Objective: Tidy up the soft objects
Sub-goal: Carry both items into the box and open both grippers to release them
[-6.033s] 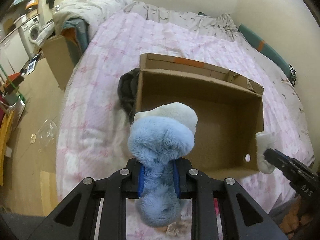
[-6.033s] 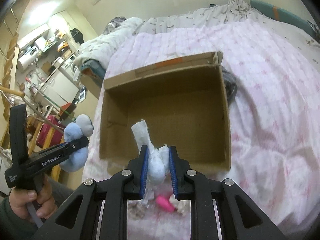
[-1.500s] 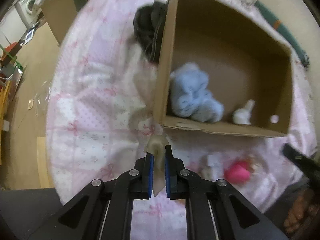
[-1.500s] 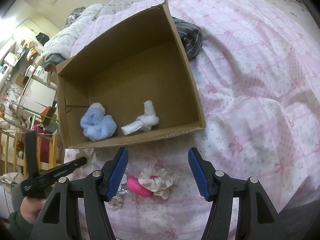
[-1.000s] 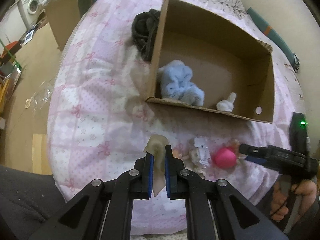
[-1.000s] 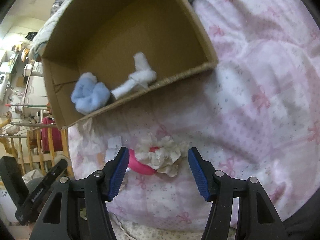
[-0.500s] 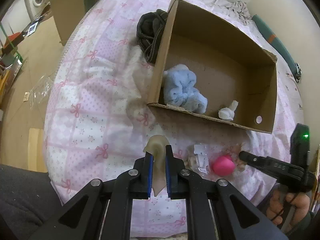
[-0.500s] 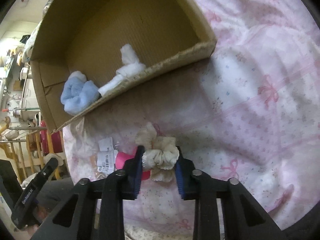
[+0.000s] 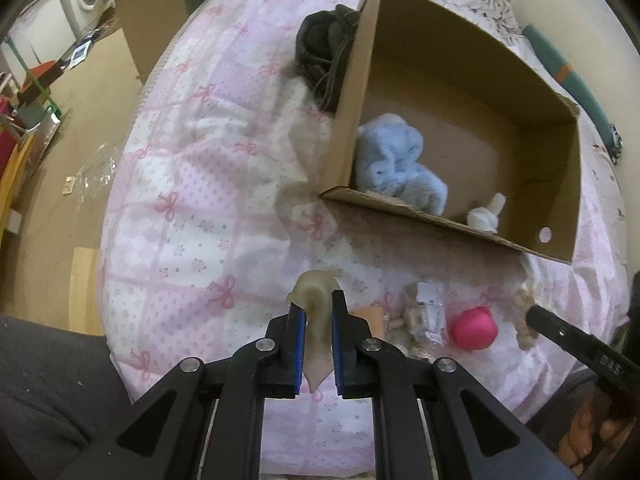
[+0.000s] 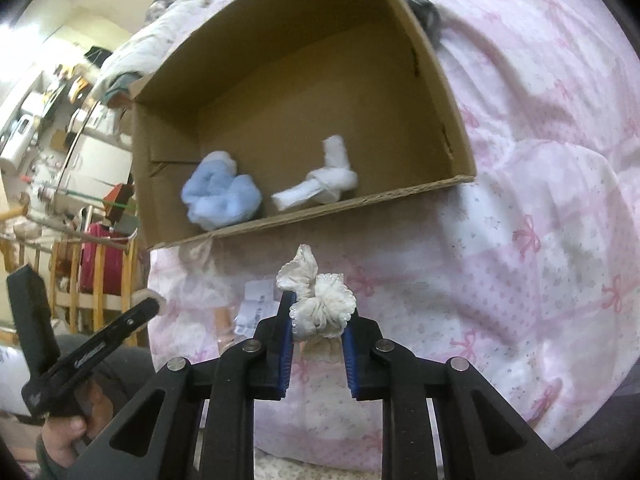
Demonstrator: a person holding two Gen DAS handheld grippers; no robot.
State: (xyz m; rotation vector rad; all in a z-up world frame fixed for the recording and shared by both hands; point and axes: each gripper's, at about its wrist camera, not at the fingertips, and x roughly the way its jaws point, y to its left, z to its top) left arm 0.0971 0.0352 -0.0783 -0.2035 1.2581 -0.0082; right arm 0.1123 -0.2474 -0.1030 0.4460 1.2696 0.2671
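Note:
An open cardboard box (image 9: 440,236) (image 10: 360,204) lies on the pink quilt. A fluffy blue toy (image 9: 400,168) (image 10: 220,196) and a knotted white cloth (image 9: 486,214) (image 10: 320,184) lie in it. My left gripper (image 9: 318,312) is shut on a thin beige soft piece (image 9: 316,292), just in front of the box. My right gripper (image 10: 318,316) has its jaws closing the last bit, pads pressing a cream frilly scrunchie (image 10: 324,304), held above the quilt. The left wrist view shows that gripper's tip at the scrunchie (image 9: 524,316), right of a pink ball (image 9: 474,328).
A labelled packet (image 9: 428,308) (image 10: 250,308) lies on the quilt (image 9: 200,160) beside the ball. A dark garment (image 9: 320,48) sits against the box's left wall. Left of the bed are bare floor and another cardboard box (image 9: 152,28). A person's hand (image 10: 60,436) grips the left tool.
My right gripper closed on the cream scrunchie and lifted it off the quilt, away from the pink ball. My left gripper stayed shut on the beige piece and barely moved.

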